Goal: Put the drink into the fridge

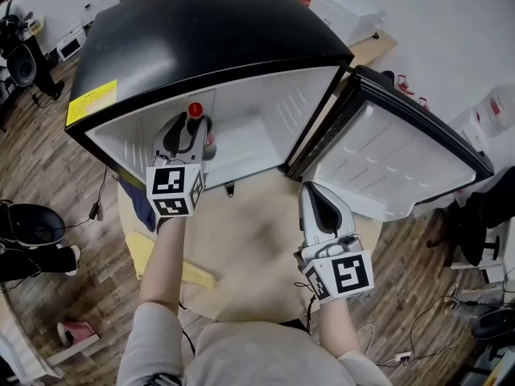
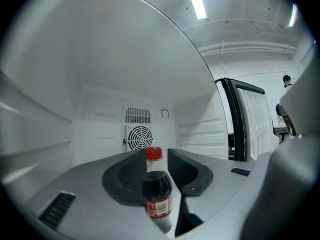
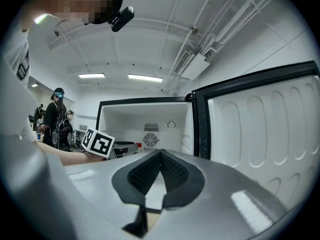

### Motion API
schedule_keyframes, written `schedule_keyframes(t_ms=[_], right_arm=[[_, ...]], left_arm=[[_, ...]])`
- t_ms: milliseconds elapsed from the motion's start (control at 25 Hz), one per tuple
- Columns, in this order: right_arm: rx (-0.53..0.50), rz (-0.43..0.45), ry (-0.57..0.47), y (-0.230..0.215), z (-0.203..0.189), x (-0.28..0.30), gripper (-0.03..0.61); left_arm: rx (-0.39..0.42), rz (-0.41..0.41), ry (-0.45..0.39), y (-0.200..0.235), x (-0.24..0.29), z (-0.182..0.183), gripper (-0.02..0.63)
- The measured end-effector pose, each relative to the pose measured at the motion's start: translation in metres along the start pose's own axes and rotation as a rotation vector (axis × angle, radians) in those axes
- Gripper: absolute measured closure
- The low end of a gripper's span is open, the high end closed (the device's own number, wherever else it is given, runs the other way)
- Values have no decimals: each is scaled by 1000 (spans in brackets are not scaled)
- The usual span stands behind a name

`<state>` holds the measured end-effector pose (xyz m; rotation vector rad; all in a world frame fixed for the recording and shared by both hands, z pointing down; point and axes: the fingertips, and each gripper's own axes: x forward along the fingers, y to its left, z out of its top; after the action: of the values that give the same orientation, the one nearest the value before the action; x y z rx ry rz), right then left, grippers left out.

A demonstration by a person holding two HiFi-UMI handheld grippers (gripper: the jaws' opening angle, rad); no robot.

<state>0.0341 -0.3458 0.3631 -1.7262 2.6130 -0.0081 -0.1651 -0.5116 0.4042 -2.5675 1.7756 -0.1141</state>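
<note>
A small cola bottle (image 2: 156,189) with a red cap (image 1: 194,109) stands upright inside the black mini fridge (image 1: 209,30). My left gripper (image 1: 193,125) reaches into the fridge cavity, and its jaws stand apart around the bottle. In the left gripper view (image 2: 159,153) a thin dark gap shows beside the bottle on the right, so the pads do not press it. The fridge's back wall fan (image 2: 139,137) lies straight ahead. My right gripper (image 1: 315,190) hovers shut and empty in front of the open fridge door (image 1: 402,159), and its tips (image 3: 160,153) meet.
The fridge sits on a round wooden table (image 1: 257,248). Its door (image 3: 260,134) swings out to the right. A yellow cloth (image 1: 197,276) and a blue cloth (image 1: 138,203) hang at the table's left edge. People (image 3: 52,119) stand at the far left of the room.
</note>
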Motion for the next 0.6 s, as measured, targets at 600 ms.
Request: schedule_keyframes(t_ms=[600], right_arm=[[-17,43,-27,45,8,-30,568]], left_arm=[[5,-11,-34,-27,-104,24,606]])
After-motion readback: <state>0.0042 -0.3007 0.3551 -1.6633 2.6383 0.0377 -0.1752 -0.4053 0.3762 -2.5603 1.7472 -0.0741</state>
